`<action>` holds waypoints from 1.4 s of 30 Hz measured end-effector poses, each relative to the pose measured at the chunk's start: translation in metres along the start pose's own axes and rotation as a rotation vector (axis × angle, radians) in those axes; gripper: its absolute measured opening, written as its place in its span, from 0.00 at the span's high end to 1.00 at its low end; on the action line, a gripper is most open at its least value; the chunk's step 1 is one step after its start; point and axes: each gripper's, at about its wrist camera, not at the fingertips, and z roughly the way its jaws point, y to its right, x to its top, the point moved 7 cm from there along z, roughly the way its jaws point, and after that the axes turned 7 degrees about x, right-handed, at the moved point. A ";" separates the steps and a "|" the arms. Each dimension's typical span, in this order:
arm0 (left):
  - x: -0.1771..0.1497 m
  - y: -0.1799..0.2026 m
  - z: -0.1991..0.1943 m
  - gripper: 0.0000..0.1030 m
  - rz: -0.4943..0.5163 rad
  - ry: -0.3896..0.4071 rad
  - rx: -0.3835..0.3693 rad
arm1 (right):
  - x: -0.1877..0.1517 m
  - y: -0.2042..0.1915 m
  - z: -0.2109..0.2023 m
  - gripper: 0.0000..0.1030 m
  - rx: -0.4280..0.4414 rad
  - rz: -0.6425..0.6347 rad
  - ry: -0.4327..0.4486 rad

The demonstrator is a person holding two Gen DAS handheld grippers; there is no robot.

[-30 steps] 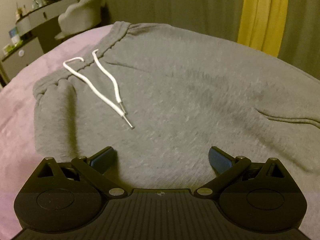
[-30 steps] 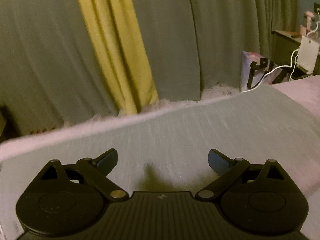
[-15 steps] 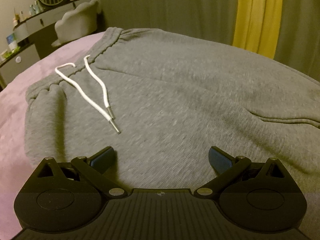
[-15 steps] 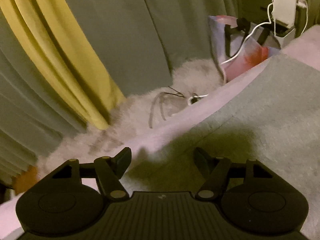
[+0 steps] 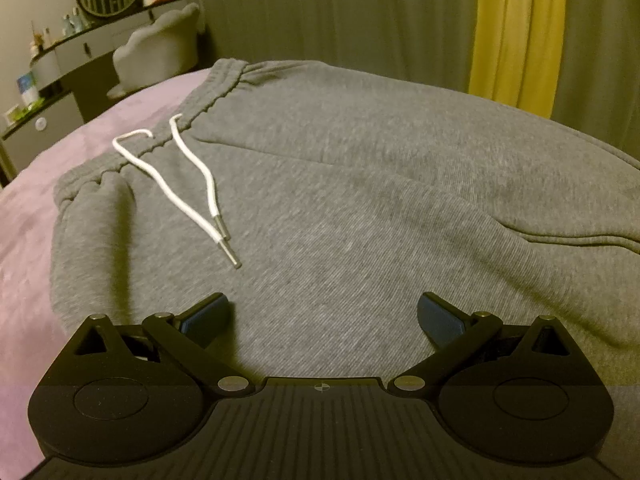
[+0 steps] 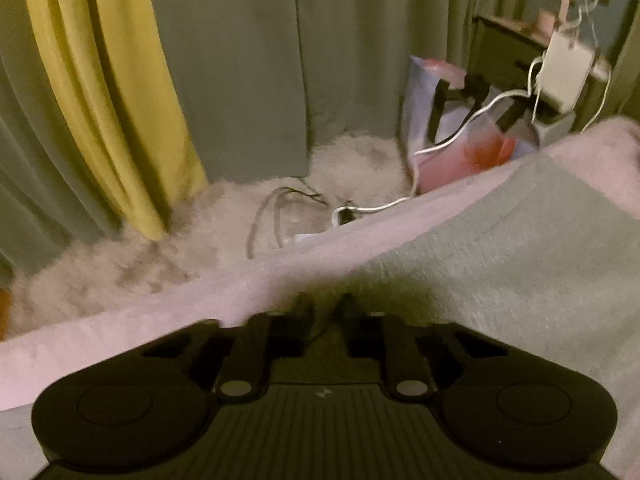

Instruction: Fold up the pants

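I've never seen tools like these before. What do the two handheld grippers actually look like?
Both look alike. The left gripper is matte black plastic: a ribbed central body with a small round crosshair mark, two round discs on either side, and angled link bars with silver pivot pins. Its jaws carry dark blue pads. The right gripper has the same black build and a small pale logo; its pads are blurred. No cables or sleeves show.

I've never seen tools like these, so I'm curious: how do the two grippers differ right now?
The left gripper has its fingers spread wide, over the middle of the gray pants; the right gripper has its fingers drawn almost together at the pants' edge near the bedside. The left view is sharp, the right blurred. Whether the right one pinches fabric, I cannot tell. Both are black.
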 end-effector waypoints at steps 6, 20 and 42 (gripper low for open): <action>0.002 -0.003 0.000 0.00 -0.022 -0.016 -0.016 | -0.029 0.047 -0.087 0.96 0.260 0.123 0.106; 0.024 -0.023 0.003 0.00 -0.097 -0.089 -0.113 | -0.221 0.146 -0.220 0.98 0.312 0.049 0.066; 0.207 0.035 0.167 0.00 -0.102 -0.193 -0.063 | -0.160 0.115 -0.215 0.36 0.138 -0.185 0.300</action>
